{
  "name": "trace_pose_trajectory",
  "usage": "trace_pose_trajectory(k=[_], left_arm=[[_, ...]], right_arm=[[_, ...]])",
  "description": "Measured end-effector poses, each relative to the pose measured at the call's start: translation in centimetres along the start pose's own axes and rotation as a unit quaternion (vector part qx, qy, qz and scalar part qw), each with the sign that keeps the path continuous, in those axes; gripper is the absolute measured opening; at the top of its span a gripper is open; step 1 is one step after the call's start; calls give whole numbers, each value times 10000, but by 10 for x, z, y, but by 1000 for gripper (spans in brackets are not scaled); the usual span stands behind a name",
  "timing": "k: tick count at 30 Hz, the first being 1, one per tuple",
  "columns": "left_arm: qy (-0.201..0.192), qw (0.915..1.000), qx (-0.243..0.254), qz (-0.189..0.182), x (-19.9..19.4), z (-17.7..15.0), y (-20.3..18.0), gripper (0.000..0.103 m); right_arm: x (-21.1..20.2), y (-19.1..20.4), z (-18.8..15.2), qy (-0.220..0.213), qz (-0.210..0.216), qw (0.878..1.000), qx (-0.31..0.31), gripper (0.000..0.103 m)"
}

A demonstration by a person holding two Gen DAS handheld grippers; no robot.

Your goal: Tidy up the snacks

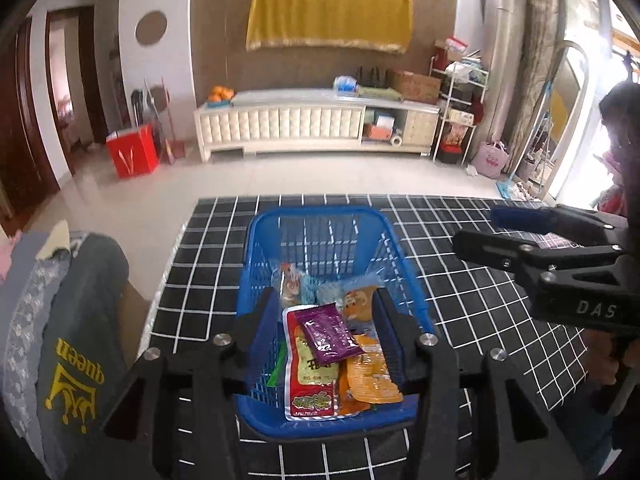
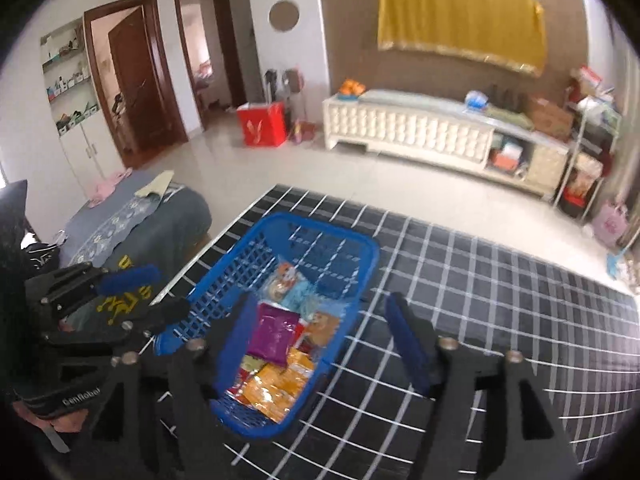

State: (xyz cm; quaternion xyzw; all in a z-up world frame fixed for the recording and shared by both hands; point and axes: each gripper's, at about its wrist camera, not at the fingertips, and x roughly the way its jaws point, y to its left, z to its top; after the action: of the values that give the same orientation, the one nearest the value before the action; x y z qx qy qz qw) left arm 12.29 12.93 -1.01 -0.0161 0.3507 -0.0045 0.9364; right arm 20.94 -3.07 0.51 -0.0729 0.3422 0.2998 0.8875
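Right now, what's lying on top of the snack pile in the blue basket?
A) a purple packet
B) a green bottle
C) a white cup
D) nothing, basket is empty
A: a purple packet lies across the red packet and orange packets inside the blue basket; both grippers, left gripper and right gripper, are open and hold nothing.

Blue basket (image 1: 394, 240) holds mixed snack packets (image 1: 328, 334).
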Motion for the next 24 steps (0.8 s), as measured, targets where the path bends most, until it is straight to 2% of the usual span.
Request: trace_pose_trajectory(k=[3,5,7,9,11,12,15,17,20,24], left_arm=[[-303,9995,121,18,-22,-3,-14,47],[-505,9986,152,83,-34,-7,-20,62],[-755,9970,147,94,-50,-11,-29,66],[-875,9961,28,-83,-66,-15,-36,70],[-982,9949,-44,-244,-79,-20,-42,83],[-1073,9939,-47,-266,-87,-22,-46,85],[-1353,9908,84,-19,-111,-29,-62,91],[-1447,9894,108,46,-122,-32,-68,103],[-1528,9881,156,96,-134,-40,-77,103],[-1541,9877,235,160,-146,-53,-85,103]], right_arm=[[-26,-3,-7,-262,-163,9995,24,83],[-48,-6,-15,-468,-294,9984,88,89],[-65,-8,-23,-636,-478,9967,140,91],[-79,-11,-31,-707,-643,9952,205,95],[-97,-13,-39,-812,-705,9936,335,100],[-105,-13,-44,-894,-759,9924,368,102],[-133,-7,-56,-1156,-1018,9876,313,103],[-152,-1,-65,-1320,-1149,9843,245,103],[-169,9,-76,-1435,-1285,9811,201,103],[-181,17,-87,-1480,-1163,9818,243,103]])
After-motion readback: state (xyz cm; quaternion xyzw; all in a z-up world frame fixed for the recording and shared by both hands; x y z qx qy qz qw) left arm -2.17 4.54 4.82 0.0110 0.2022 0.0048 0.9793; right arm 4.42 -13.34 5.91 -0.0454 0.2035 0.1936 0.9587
